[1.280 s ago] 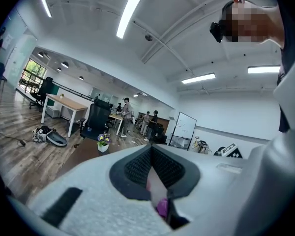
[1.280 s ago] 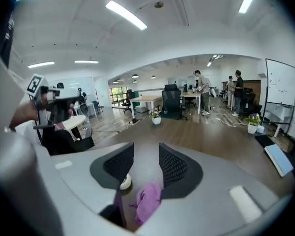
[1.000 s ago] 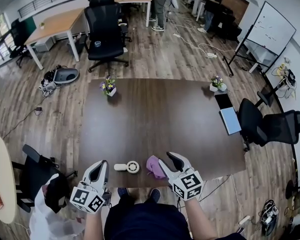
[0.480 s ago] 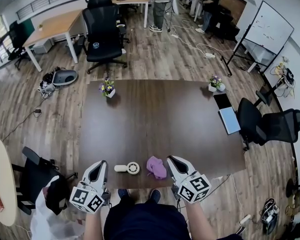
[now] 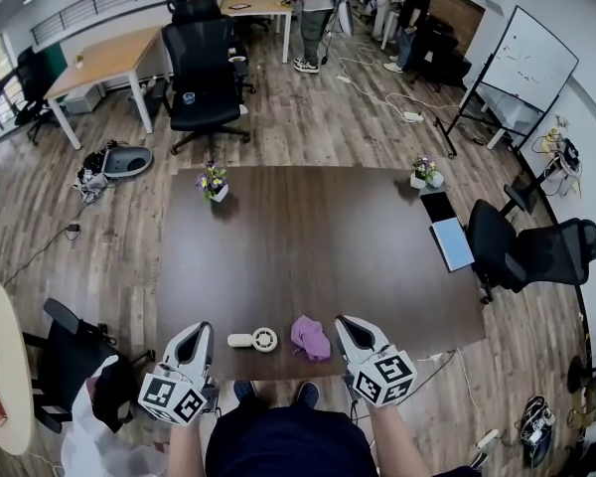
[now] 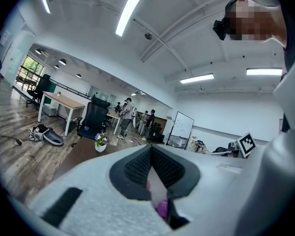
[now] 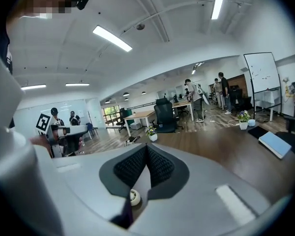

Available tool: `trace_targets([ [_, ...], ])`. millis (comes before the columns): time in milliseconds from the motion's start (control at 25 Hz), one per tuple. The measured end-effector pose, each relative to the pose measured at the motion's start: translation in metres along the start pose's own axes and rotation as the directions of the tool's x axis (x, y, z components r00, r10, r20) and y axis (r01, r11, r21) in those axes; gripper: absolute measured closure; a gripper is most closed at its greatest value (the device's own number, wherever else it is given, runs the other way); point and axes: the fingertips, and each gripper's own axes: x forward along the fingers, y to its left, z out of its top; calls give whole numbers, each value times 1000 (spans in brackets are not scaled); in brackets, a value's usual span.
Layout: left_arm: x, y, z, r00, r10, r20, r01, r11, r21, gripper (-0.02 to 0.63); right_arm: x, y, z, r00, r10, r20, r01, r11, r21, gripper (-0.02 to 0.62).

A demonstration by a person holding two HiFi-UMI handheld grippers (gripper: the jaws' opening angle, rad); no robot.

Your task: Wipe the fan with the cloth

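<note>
Left tool point(image 5: 194, 336) and right tool point(image 5: 349, 326), jaws pressed together and empty, flank the purple cloth point(image 5: 311, 337) and small white fan point(image 5: 259, 340) at the near edge of my desk point(image 5: 318, 237). Cloth looks soft and light; I would pinch a raised fold.

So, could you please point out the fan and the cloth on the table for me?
fan point(image 5: 264, 340), head view, on its round head.
cloth point(image 5: 311, 337), head view, on the middle of the purple bundle.
</note>
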Motion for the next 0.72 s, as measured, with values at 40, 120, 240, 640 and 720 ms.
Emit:
trace_targets([
  [40,0,0,0,1000,-2,2,2,1000,-1,610,-1,0,-1,1000,-4,-11,4,1000,-13,584],
  [120,1,-1,1,1000,-6,8,6,1000,-1,609,-1,0,0,1000,-6,-22,6,999,-31,584],
  [240,2,0,0,1000,-10,7,10,1000,-1,611,-2,-1,2,1000,-12,-24,11,999,-43,584],
  [640,2,2,0,1000,-19,2,19,1000,-4,610,-2,2,0,999,-5,-47,2,998,-64,584],
  [720,2,2,-1,1000,-23,0,23,1000,-8,610,-1,3,-2,999,-2,-54,-2,998,-70,584],
])
